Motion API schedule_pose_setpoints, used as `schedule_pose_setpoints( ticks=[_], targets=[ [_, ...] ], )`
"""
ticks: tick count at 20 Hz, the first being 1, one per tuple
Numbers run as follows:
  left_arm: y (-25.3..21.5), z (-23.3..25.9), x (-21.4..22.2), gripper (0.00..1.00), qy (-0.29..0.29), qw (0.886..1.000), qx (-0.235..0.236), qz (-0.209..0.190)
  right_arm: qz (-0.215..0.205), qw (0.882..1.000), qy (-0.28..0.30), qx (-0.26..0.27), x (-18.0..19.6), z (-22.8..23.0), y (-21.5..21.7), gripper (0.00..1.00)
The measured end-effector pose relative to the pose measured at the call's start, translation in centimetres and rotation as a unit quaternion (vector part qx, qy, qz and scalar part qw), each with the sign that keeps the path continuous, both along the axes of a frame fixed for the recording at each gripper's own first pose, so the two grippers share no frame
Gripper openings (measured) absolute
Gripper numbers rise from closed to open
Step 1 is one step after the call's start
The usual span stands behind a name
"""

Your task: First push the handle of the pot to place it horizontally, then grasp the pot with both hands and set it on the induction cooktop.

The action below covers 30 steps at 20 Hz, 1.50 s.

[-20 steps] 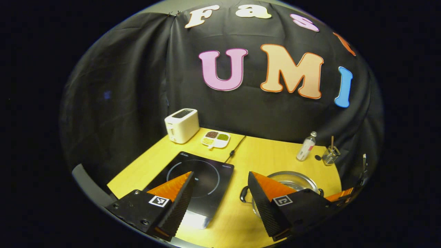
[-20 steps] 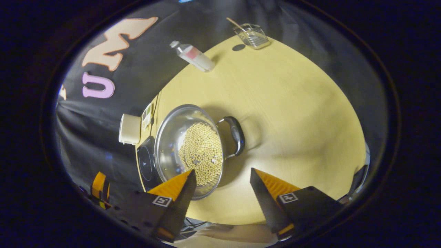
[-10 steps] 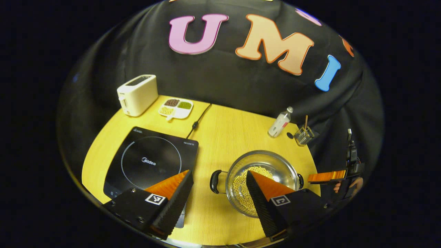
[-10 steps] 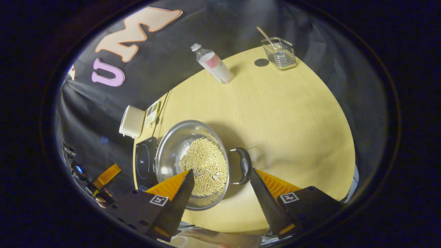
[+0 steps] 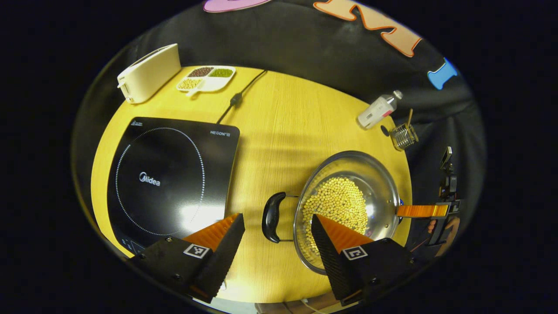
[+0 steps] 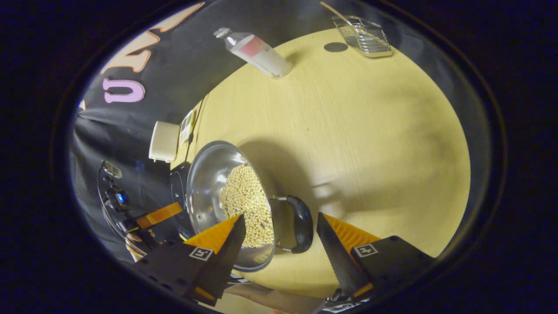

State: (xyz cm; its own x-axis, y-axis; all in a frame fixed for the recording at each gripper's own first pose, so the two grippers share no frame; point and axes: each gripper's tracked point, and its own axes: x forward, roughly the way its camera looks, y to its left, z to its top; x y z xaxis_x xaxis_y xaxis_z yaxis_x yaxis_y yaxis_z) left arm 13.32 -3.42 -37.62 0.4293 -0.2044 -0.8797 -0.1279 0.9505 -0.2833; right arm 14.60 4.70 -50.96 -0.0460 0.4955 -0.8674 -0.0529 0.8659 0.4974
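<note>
1. The pot, filled with pale beans, is seen on the tabletop toward its right edge, beside the induction cooktop and apart from it; the transfer is not yet done.
2. The handles are seen to lie level on opposite sides of the pot, so the pushing step is judged finished; the two-handed grasp and lift are left.
3. The left tool is held wide open, with nothing gripped; the pot's left handle lies between its fingers, and contact cannot be told.
4. The right tool is likewise spread wide and empty, with the other handle framed between its fingers.
5. Both tools are judged ready to be closed on the handles.
</note>
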Motion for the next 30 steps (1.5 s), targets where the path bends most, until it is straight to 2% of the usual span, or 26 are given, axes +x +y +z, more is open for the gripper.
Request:
schedule_pose_setpoints(
  ticks=[1,2,5,7,10,11,13,15,16,18,21,24,26,29,30],
  targets=[
    [0.1,-0.6,0.1,0.94,0.009,1.0,0.002,-0.001,0.003,1.0,0.007,-0.001,-0.2,-0.6,0.1,1.0],
    [0.0,-1.1,0.2,0.94,0.017,1.0,0.004,-0.002,0.007,1.0,0.014,-0.002,-0.3,-1.2,0.2,0.92],
    [-0.1,-2.7,0.5,0.94,0.042,0.999,0.0,-0.004,0.014,0.999,0.03,-0.005,-0.3,-2.4,0.5,0.88],
    [-0.2,-3.6,0.5,0.92,0.059,0.998,-0.005,-0.008,0.016,0.999,0.04,-0.005,-0.6,-2.9,0.7,0.75],
    [-0.7,-4.4,0.5,0.88,0.078,0.997,-0.01,-0.014,0.022,0.999,0.046,-0.007,-0.7,-3.5,0.9,0.73],
    [-0.8,-4.6,0.5,0.84,0.082,0.997,-0.008,-0.016,0.019,0.999,0.051,-0.002,-1.1,-3.5,1.1,0.72],
    [-0.8,-5.2,0.5,0.8,0.089,0.996,0.001,-0.025,0.029,0.998,0.055,-0.011,-1.1,-4.1,1.1,0.53],
    [-0.9,-5.9,0.2,0.79,0.104,0.994,0.011,-0.036,0.029,0.998,0.057,-0.014,-1.2,-4.0,1.1,0.54],
    [-1.5,-6.1,0.2,0.78,0.107,0.993,0.005,-0.04,0.029,0.998,0.055,-0.015,-1.0,-4.1,1.1,0.51],
    [-1.5,-6.2,0.4,0.66,0.103,0.994,0.001,-0.031,0.03,0.998,0.044,-0.018,-0.8,-4.2,1.2,0.51],
    [-1.6,-5.8,0.0,0.64,0.1,0.995,-0.006,-0.021,0.031,0.999,0.021,-0.029,-0.5,-4.3,1.1,0.52],
    [-1.9,-5.5,0.1,0.61,0.078,0.996,0.01,-0.038,0.034,0.999,0.007,-0.037,-0.4,-3.8,0.6,0.52],
    [-1.6,-5.4,0.3,0.63,0.064,0.997,0.013,-0.043,0.032,0.999,0.0,-0.034,-0.6,-2.7,0.1,0.52],
    [-1.4,-5.2,0.3,0.59,0.056,0.997,0.009,-0.045,0.032,0.999,-0.011,-0.036,-1.4,-0.7,-0.7,0.53],
    [-1.4,-5.2,0.3,0.61,0.056,0.997,0.008,-0.046,0.032,0.999,-0.015,-0.036,-1.7,-0.1,-1.0,0.52]
  ],
)
